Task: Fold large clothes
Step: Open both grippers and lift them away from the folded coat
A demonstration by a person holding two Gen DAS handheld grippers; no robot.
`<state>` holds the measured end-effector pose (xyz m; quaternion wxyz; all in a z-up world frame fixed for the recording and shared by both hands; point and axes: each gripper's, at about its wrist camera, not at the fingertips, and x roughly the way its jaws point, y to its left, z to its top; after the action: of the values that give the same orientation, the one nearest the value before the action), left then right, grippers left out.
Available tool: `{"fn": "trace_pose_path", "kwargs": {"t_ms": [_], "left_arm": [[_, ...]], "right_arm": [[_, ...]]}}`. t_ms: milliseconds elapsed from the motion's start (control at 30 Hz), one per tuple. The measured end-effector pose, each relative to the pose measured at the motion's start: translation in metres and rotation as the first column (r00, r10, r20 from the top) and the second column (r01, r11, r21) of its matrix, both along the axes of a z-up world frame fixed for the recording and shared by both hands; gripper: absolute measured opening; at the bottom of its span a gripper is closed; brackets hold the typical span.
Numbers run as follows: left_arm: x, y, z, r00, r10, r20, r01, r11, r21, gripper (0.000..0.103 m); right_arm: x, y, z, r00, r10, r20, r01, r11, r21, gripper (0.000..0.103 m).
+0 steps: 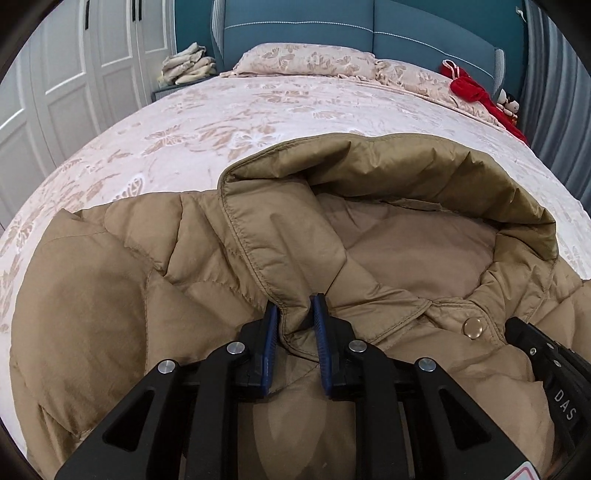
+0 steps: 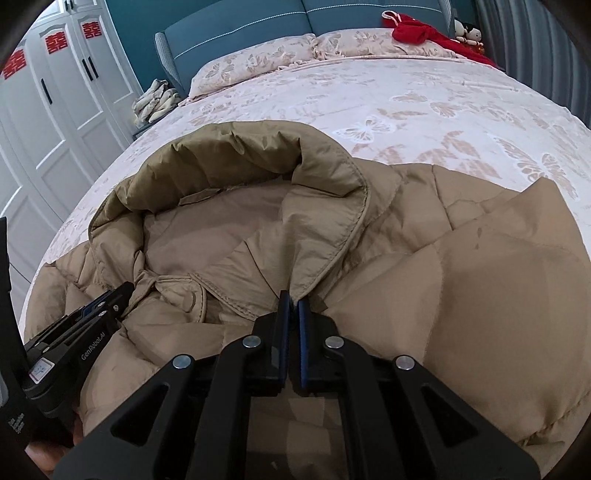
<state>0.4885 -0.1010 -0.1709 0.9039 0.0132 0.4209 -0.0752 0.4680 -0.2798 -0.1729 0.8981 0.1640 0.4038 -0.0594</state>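
Tan quilted hooded jacket [image 1: 110,277] lies front-up on the bed [image 1: 221,110], hood [image 1: 443,177] pointing toward the pillows. Left gripper [image 1: 294,308] pinches hood-edge fabric beside the snap; right gripper [image 2: 294,304] is clenched on the opposite edge. Both flank the collar; body trails toward the holder

Matt tan quilted cloth, pinched between ribbed blue pads

The puffer jacket [image 1: 110,280] is a soft, faintly creased woven shell with stitched seams, its hood lining [image 1: 406,177] slightly shinier and more olive; one snap button [image 1: 474,327] gleams like glossy plastic or metal, hard to tell which. The left gripper [image 1: 295,314] and right gripper [image 2: 292,301] are matt black plastic with bright brushed-metal pivot pins and ridged blue pads. The bedspread [image 2: 443,110] looks like smooth pale cloth with a raised floral weave. Wardrobe doors [image 2: 55,110] show satin white paint; the headboard [image 1: 369,33] is teal upholstery.
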Motion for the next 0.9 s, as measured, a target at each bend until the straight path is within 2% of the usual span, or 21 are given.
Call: {"fn": "trace_pose_path", "kwargs": {"t_ms": [233, 300, 433, 500, 567, 733, 800, 900], "left_arm": [[-0.002, -0.002, -0.001, 1.0, 0.003, 0.005, -0.003, 1.0, 0.003, 0.019], [-0.003, 0.001, 0.003, 1.0, 0.003, -0.007, -0.003, 1.0, -0.02, 0.02], [-0.018, 0.024, 0.027, 0.998, -0.035, -0.054, 0.031, 0.997, -0.072, 0.022], [-0.024, 0.034, 0.044, 0.998, -0.049, -0.033, 0.048, 0.998, -0.033, 0.023], [-0.02, 0.042, 0.067, 0.999, -0.043, 0.004, 0.043, 0.999, 0.011, 0.023], [0.035, 0.035, 0.127, 0.998, 0.009, 0.057, -0.011, 1.0, 0.03, 0.022], [0.061, 0.026, 0.138, 0.998, 0.037, 0.057, -0.038, 0.999, 0.02, 0.022], [0.099, 0.016, 0.137, 0.997, 0.075, -0.009, -0.076, 0.996, -0.038, 0.023]], "right_arm": [[-0.003, 0.002, 0.0, 1.0, -0.001, 0.008, 0.001, 1.0, 0.006, 0.002], [-0.006, -0.001, 0.002, 1.0, 0.0, 0.006, 0.0, 0.999, 0.032, 0.004], [-0.034, -0.016, 0.023, 0.998, -0.038, -0.049, 0.043, 0.992, 0.115, 0.005], [-0.048, -0.022, 0.036, 0.998, -0.046, -0.05, 0.052, 0.992, 0.116, 0.009], [-0.053, -0.032, 0.058, 0.997, -0.067, -0.043, 0.07, 0.995, 0.077, 0.007], [-0.013, -0.045, 0.113, 0.996, -0.088, 0.032, 0.086, 0.994, 0.066, 0.007], [0.015, -0.047, 0.128, 0.993, -0.103, 0.052, 0.1, 0.993, 0.056, 0.007], [0.065, -0.049, 0.126, 0.99, -0.136, 0.032, 0.134, 0.99, 0.048, 0.007]]}}
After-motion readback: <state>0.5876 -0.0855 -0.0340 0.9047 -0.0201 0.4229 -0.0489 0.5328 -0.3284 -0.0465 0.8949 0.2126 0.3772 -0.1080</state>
